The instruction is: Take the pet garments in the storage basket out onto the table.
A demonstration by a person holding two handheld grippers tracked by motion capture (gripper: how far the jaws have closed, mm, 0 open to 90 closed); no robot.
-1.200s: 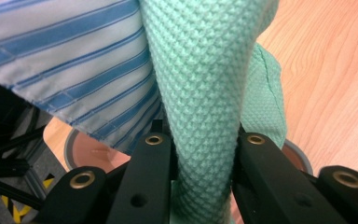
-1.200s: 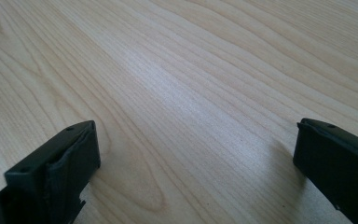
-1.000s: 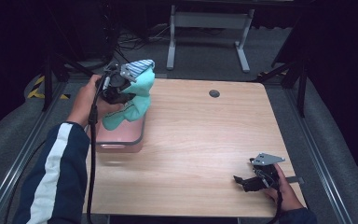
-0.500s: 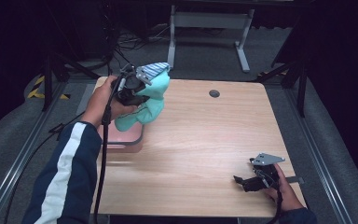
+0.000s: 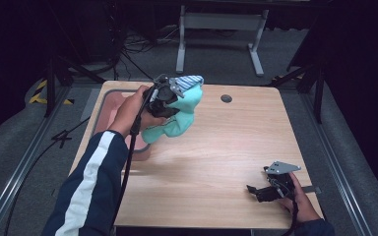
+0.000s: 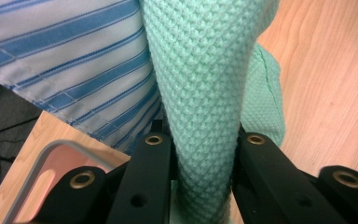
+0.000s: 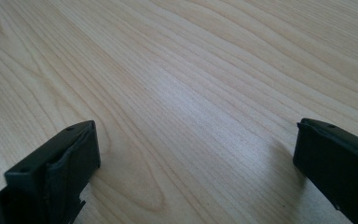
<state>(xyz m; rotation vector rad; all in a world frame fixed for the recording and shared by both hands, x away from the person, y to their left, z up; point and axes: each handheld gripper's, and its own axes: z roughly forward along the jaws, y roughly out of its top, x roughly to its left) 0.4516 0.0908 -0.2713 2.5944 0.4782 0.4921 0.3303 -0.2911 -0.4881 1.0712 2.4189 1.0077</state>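
A mint green knitted cloth hangs above the wooden table, just right of a pink tray. My left gripper is shut on it. In the left gripper view the two black jaws pinch the knit tightly. A blue and white striped cloth lies against the knit on the left; whether it is also pinched I cannot tell. The striped cloth shows at the top of the bundle. My right gripper rests open on the table near the front right, with bare wood between its jaws.
The pink tray's grey rim shows below the left gripper. A dark round grommet sits in the table at the back. A grey metal stand is on the floor beyond the far edge.
My left gripper has carried the green and striped cloths rightward, from over the pink tray out over the bare table. The right gripper has stayed still.
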